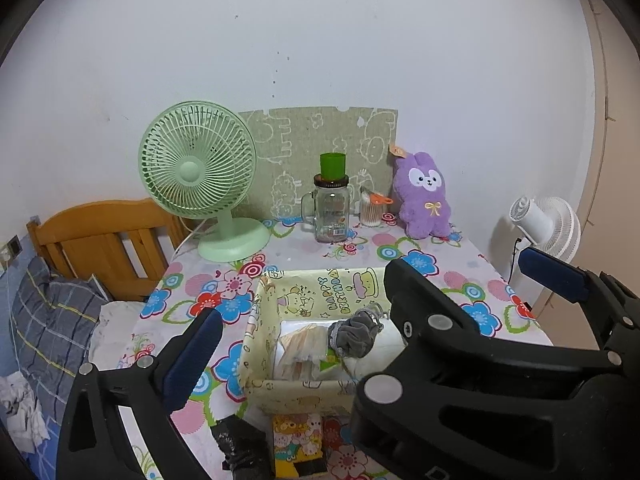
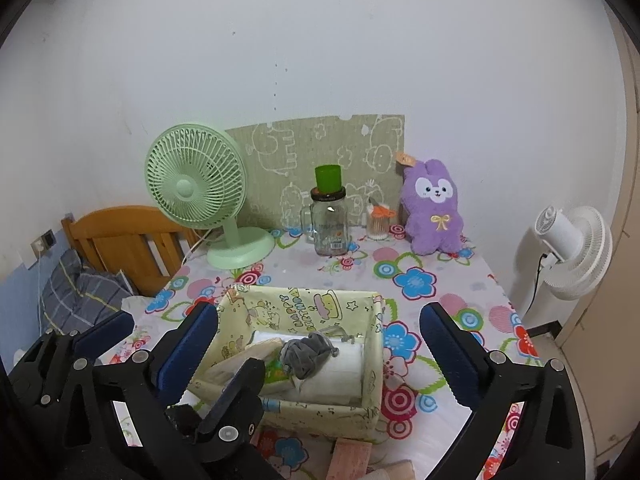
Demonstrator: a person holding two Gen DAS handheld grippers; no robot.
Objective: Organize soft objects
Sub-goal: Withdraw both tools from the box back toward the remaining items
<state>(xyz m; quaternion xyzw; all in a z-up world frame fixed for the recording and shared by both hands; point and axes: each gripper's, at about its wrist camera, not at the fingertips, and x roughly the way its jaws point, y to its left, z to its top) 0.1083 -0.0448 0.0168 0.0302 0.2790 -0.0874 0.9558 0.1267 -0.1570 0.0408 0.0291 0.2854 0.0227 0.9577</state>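
- A pale yellow cartoon-printed fabric storage box [image 2: 304, 410] with "HAPPY BIRTHDAY" on its inner back wall stands on the flower-patterned worktop [image 2: 440, 280], near its front edge.
- Inside the box lies a crumpled grey soft fabric piece [image 2: 306, 354], resting on top of a white folded soft item [image 2: 344, 364] that fills the right part of the box.
- In the left part of the box sits a beige folded cloth with a lacy edge [image 1: 304, 350], touching the white item; a bit of green-printed packaging shows between them.
- The left hand-held gripper [image 1: 304, 324] hangs over the box with its blue-padded jaws spread wide and nothing between the pads.
- The right hand-held gripper [image 2: 320, 344] also stands spread wide above the box, gripping nothing.
- At the back of the worktop a clear glass mason-jar mug with a handle [image 1: 330, 214] stands upright, a green plastic cup [image 1: 333, 166] on its lid; whether anything is in the jar I cannot tell.
- Just beside it a small clear tub of cotton swabs [image 1: 371, 210] stands, an orange item on top.
- A purple plush rabbit [image 1: 424, 196] sits at the back right, a mint-green desk fan [image 1: 200, 168] at the back left.
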